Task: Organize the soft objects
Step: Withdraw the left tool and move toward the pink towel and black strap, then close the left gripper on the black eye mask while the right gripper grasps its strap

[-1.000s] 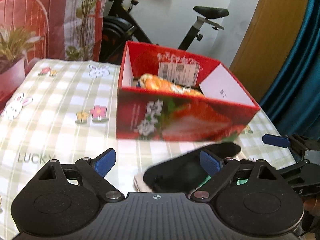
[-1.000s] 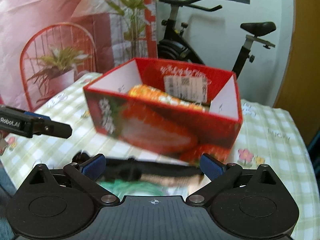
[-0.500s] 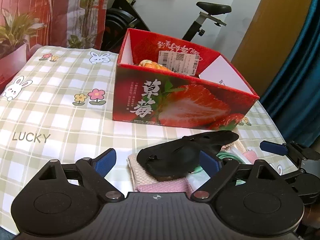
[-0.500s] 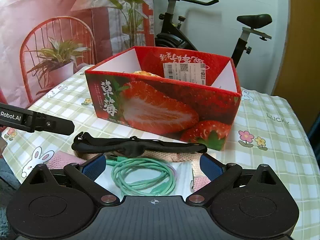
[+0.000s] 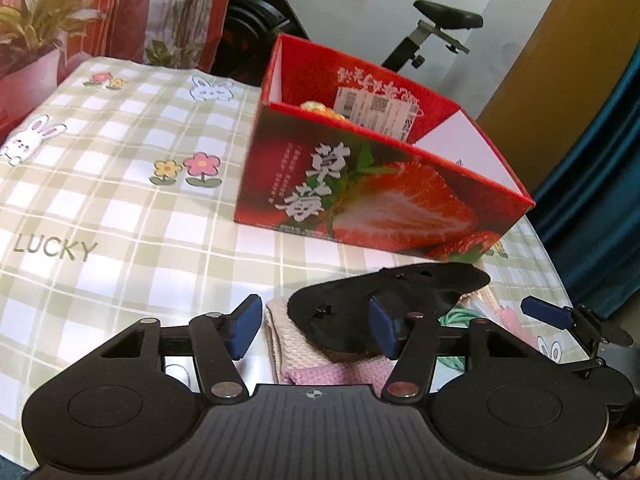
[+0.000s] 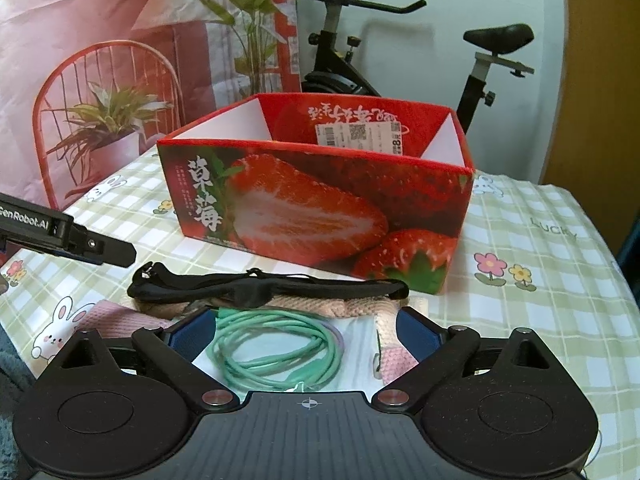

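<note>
1. Our left gripper (image 5: 316, 330) jaws have just been closing, now half open; the black eye mask (image 5: 384, 300) and pink cloth (image 5: 320, 364) lie between them, pads not pressing.
2. Mask's long axis runs crosswise before the strawberry box (image 6: 320, 208); left is nearer.
3. Our right gripper (image 6: 308, 328) gapes wide over the green cable (image 6: 280, 350), holding nothing.

Black fabric eye mask (image 6: 248, 286) lying flat, draped over folded pink knitted towel (image 5: 316, 360), just before open red strawberry-printed cardboard box (image 6: 320, 208). Coiled mint-green cable (image 6: 280, 344) nearer, on towel. Orange soft item (image 5: 320, 109) inside box.
</note>
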Demonstrator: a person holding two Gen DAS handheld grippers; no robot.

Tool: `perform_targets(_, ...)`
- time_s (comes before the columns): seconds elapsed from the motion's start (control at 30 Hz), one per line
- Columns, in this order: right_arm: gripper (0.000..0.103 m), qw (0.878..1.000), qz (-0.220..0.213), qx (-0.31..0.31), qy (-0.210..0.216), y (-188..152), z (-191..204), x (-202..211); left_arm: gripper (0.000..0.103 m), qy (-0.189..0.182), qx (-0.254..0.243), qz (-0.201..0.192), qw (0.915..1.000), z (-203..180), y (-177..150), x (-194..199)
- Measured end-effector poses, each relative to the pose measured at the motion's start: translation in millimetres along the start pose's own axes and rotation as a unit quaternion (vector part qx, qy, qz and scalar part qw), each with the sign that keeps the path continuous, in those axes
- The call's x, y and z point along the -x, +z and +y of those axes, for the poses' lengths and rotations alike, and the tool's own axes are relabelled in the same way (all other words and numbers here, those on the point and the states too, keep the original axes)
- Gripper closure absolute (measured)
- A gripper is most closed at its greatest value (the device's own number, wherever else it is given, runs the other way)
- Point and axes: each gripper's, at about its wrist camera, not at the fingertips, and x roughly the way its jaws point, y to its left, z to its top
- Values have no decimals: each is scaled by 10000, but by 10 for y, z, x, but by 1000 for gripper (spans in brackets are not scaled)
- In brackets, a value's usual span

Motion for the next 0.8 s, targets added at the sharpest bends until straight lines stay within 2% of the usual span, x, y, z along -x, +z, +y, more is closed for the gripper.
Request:
perform_targets(0.23,9,9999,14,-151,35,-22,-79,-43,42,-13,-90,276,9996,-69,-74,-189)
perform_targets(0.43,11,9997,83,-241,38,-54,-94,-86,45,63,220,288,9993,38,-105,-379)
perform_targets(0.5,11,9997,76,-230,20,-56,-96,-83,53,67,174,222,9996,35,-112,-387)
perform_targets(0.57,11,9996,78,-279,16,-52,-114,-89,77,168,-7,46,9998,15,-124,-354)
perform_targets(0.63,11,9994,77,-325,22,-42,-135,-98,84,212,-99,-127,9996,22,-138,-311)
perform_targets(0.8,11,9990,-10,-451,-48,24,-232,-105,85,230,105,-221,9994,135,-172,-287)
